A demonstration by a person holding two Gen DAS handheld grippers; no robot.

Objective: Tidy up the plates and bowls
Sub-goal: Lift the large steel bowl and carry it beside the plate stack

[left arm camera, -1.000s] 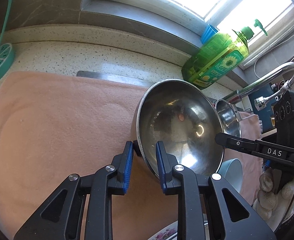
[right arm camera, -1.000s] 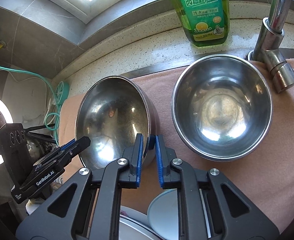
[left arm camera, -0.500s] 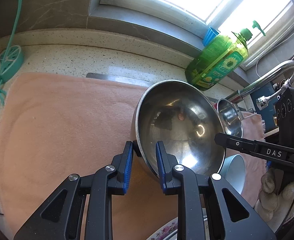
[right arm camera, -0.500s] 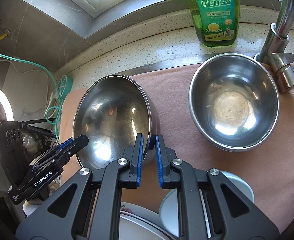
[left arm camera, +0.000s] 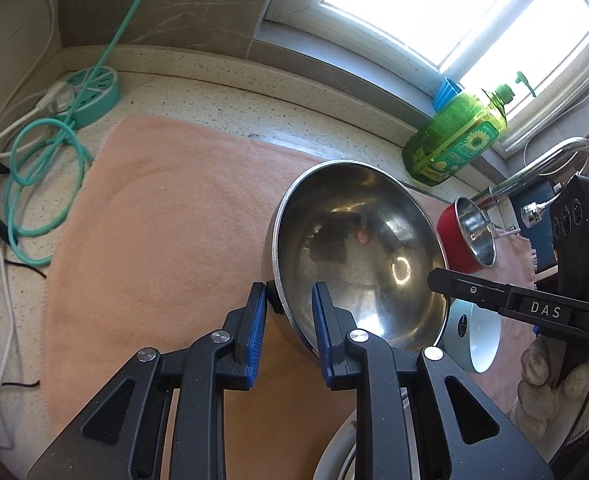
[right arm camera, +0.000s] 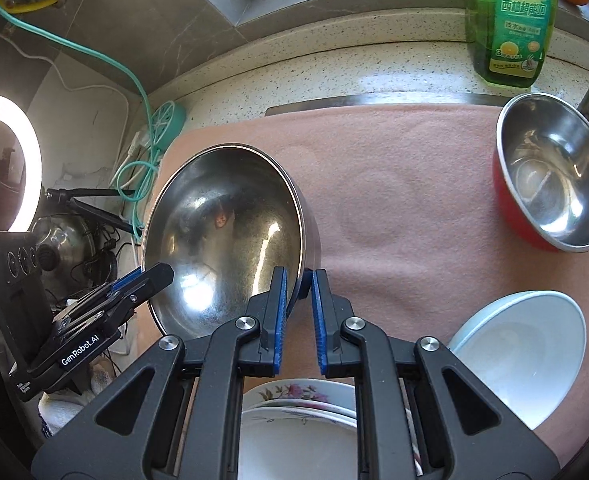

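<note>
Since a second ago the big steel bowl [left arm camera: 358,264] travels with both grippers toward the left of the towel: in the right wrist view the red-sided steel bowl [right arm camera: 554,176], which sat just beside it, now sits well apart at the right edge of frame, and more bare peach towel [right arm camera: 394,184] shows between them. The socket hub and teal cable [left arm camera: 46,168] now fill the left side of the left wrist view.

Bowl sits centre frame in both views, tilted, apparently lifted clear of the towel, carried two-handed by the rim. Left gripper [left arm camera: 286,328] is clenched on the near rim, one blue pad inside, one outside. Right gripper [right arm camera: 298,304] is clamped nearly closed on the opposite rim edge.

Handling, my read: thin polished steel, so light and stiff, not fragile, but slick. The rim bead is the only real purchase, and opposed rim grips are the right call. It could pivot or slide in the pads if one hand leads the other.

Outward: pale blue ceramic bowl [right arm camera: 522,356] at lower right, floral plates [right arm camera: 298,404] stacked at bottom centre under the right gripper; both are chip risks if the steel bowl swings low. Green dish soap bottle [right arm camera: 510,24] at the upper right, tap [left arm camera: 534,168] beside it.
</note>
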